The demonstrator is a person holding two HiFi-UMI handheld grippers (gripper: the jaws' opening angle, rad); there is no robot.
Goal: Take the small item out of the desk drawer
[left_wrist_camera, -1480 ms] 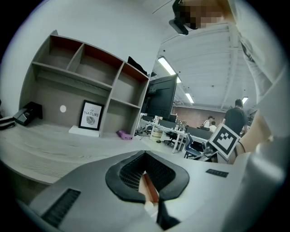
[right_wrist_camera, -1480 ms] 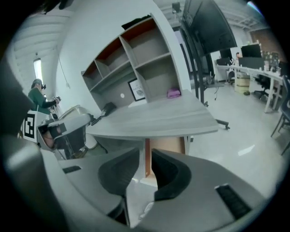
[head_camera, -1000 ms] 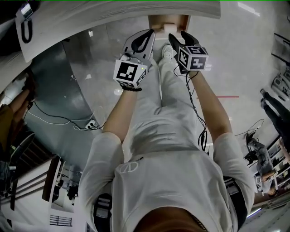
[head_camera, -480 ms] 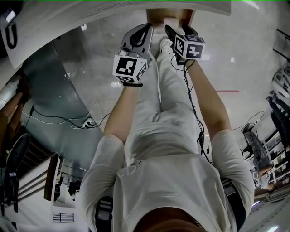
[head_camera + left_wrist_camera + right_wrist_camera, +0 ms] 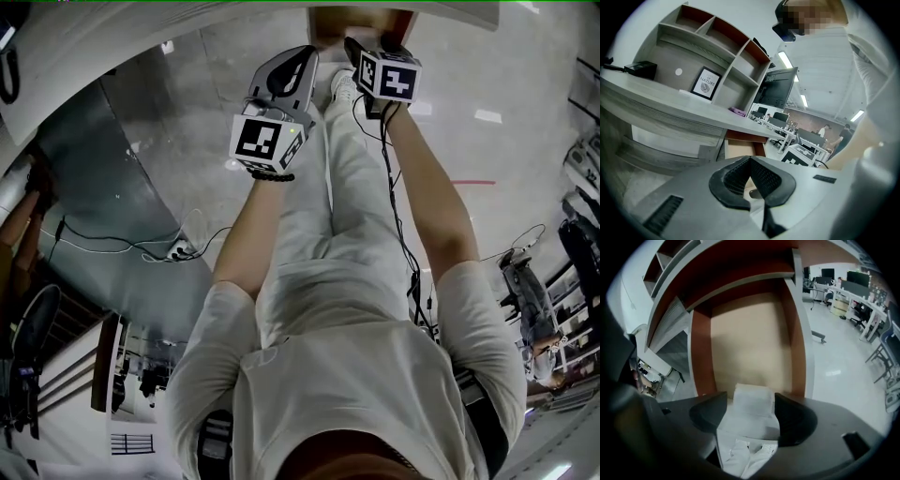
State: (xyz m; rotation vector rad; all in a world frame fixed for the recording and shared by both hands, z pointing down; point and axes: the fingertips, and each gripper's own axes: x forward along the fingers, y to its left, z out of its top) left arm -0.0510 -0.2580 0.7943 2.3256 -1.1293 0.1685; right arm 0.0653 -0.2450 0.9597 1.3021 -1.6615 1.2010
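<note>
**Reaching into the open drawer with the right tool spread wide**

Looking along the right tool (image 5: 751, 398) at the small item (image 5: 753, 404): white, blocky, lying at the near end of the pulled-out drawer (image 5: 750, 333), on its tan floor between red-brown side walls. Bracketing that item with both jaws standing wide, pads close on either side, without any pressing to be made out. Catching pale trousers and shoes (image 5: 747, 455) lower down, through the gap between the jaws.

Holding the left tool (image 5: 750, 161) short of the drawer, jaw tips meeting and clamping nothing. Pointing it toward the drawer's front, just under the edge of the grey tabletop (image 5: 670, 105). Taking in, on that tabletop, a framed print (image 5: 705, 83), a small purple thing (image 5: 738, 111), an open shelf unit (image 5: 717, 51) behind them and a dark monitor (image 5: 777, 88) at the far end.

Comparing with a second ago in the head view: carrying the right tool farther forward, its marker cube now sitting close to the drawer at the top of the frame instead of lower over the legs. Spreading its jaws wider than before. Keeping the left tool roughly where it was, beside the right one and trailing behind it.
</note>
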